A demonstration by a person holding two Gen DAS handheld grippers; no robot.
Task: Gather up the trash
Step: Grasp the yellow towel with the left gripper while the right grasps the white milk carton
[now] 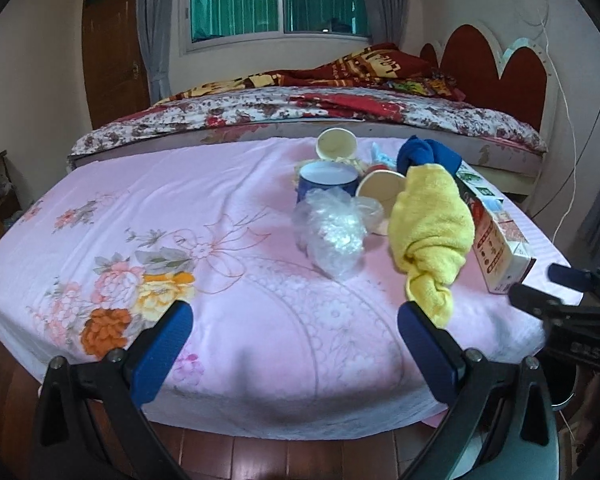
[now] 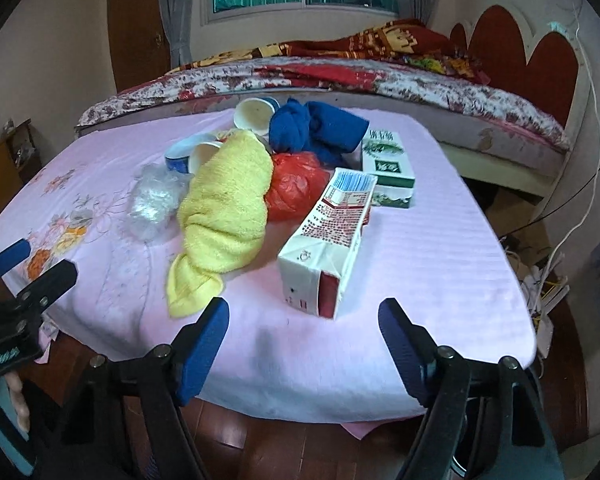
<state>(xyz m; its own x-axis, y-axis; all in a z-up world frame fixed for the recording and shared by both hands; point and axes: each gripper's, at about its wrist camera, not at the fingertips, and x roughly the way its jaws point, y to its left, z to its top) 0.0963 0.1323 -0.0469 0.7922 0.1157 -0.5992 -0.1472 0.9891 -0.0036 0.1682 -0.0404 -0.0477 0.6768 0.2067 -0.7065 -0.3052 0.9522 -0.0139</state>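
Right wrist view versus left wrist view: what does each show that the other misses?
Only the right wrist view shows the red plastic bag and the green box clearly. Only the left wrist view shows the blue cup full on, rim up. Both share the yellow towel, blue cloth, carton, clear plastic, and both open grippers, left gripper and right gripper, holding nothing.

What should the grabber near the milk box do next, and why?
Probably ease the right gripper forward and down onto the carton. It lies on its side just ahead, nearest of all the trash, and the open jaws hold nothing. The yellow towel beside it isn't trash.
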